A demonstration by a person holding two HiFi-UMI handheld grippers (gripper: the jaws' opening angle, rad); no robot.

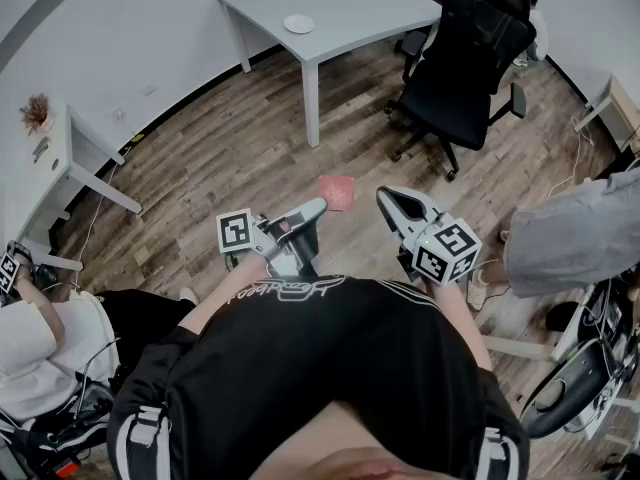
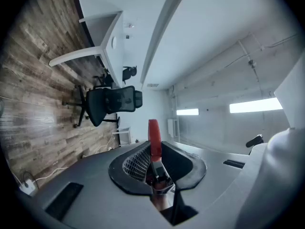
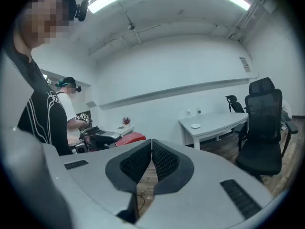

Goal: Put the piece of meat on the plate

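In the head view a flat red piece of meat (image 1: 337, 193) hangs over the wooden floor, pinched at its near edge by my left gripper (image 1: 320, 208). The left gripper view shows the meat (image 2: 153, 130) edge-on, standing up between the closed pads of that gripper (image 2: 154, 150). My right gripper (image 1: 386, 197) is level beside it on the right, apart from the meat; its pads (image 3: 163, 159) meet with nothing between them. A small white plate (image 1: 298, 24) lies on the white table (image 1: 350, 3) far ahead, and the plate (image 3: 196, 126) also shows in the right gripper view.
A black office chair (image 1: 462, 60) stands right of the table. One person (image 1: 572, 236) stands close on my right, another (image 1: 45, 343) sits at my lower left. A small white desk (image 1: 62, 163) with a plant is at the left wall. Wooden floor (image 1: 220, 158) lies between me and the table.
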